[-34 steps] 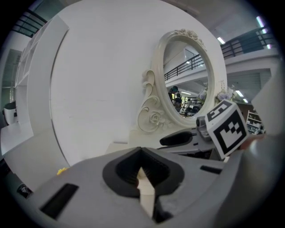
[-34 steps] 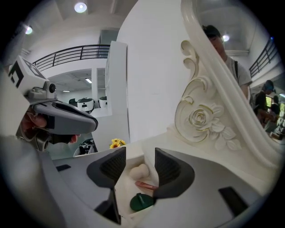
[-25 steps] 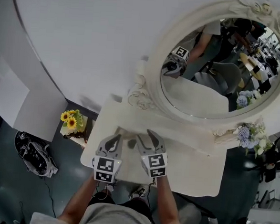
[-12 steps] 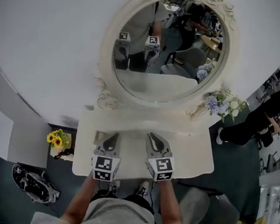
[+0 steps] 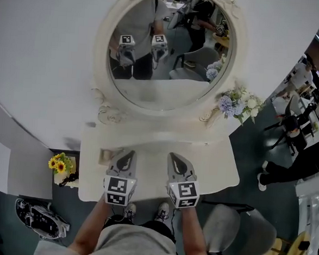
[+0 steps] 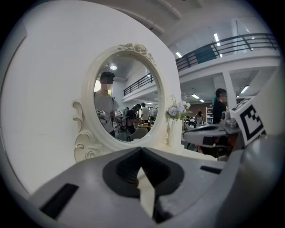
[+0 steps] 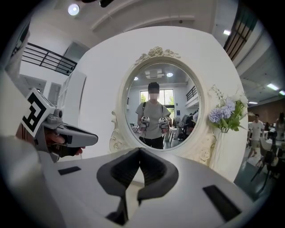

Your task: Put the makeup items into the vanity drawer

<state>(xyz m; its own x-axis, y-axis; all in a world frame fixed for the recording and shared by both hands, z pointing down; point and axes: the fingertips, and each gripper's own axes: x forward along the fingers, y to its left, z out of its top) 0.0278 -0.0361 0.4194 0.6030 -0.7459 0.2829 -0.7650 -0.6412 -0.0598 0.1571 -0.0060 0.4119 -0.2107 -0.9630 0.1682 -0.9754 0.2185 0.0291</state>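
Though pale, vanity top (image 5: 217,162) (mirror (image 5: 167,89) behind)

Oval mirror (image 5: 167,54), lilac flowers (image 5: 234,105), sunflowers (image 5: 60,163)

- Small pale item (image 5: 107,156) on the vanity top (image 5: 216,166), just outside the left gripper (image 5: 126,153) fingertips: too small to name.
- Vanity's near edge and any drawer front: hidden behind the fingers, under the person's forearms (image 5: 89,231).
- Mirror (image 5: 170,48), well beyond the fingertips: frame top cut by the head view's upper edge.
- Sunflowers (image 5: 60,163), off to the fingers' left: partly covered by the vanity top's edge.
- Left gripper view: the gripper's own grey body blocks the surface below the fingertips.
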